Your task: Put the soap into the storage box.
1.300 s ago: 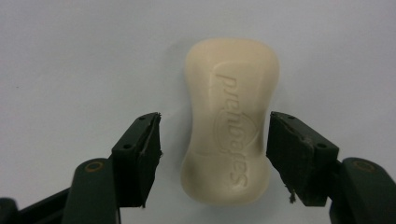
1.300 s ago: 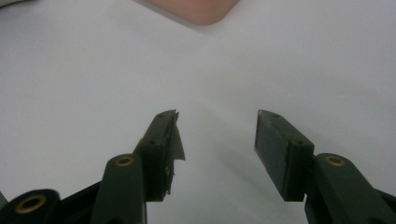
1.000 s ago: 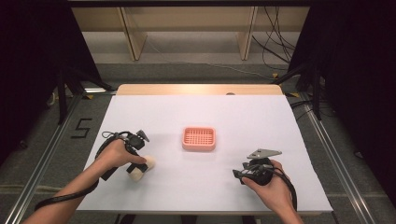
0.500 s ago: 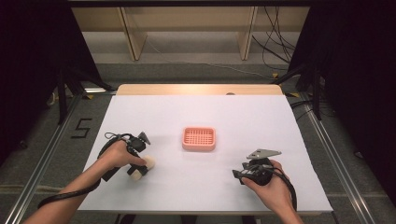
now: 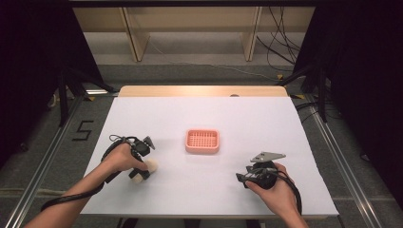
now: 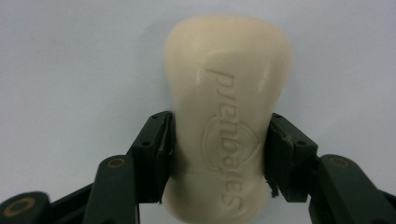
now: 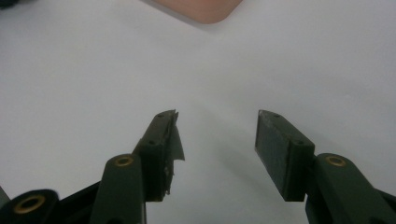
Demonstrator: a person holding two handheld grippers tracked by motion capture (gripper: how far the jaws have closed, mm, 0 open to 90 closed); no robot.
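Note:
A cream bar of soap (image 6: 229,93) with raised lettering lies on the white table (image 5: 214,109) at the near left. My left gripper (image 6: 219,154) reaches down over the soap (image 5: 151,165); its jaws have just been closing, and both pads now press on the bar's narrow waist. In the high view the left gripper (image 5: 142,172) sits under the person's left hand. A pink slotted soap dish (image 5: 202,141) stands at the table's middle. My right gripper (image 5: 240,178) rests at the near right, jaws open with nothing between them (image 7: 217,140), pointing toward the dish's corner (image 7: 201,9).
A wooden strip (image 5: 199,90) runs along the table's far edge. Beyond it stand shelf legs (image 5: 135,42) and loose cables (image 5: 280,52) on the floor. A "5" mark (image 5: 83,129) is on the floor at the left.
The left gripper's jaws have come together around the soap bar, which stays where it lay. The right hand and gripper have not moved.

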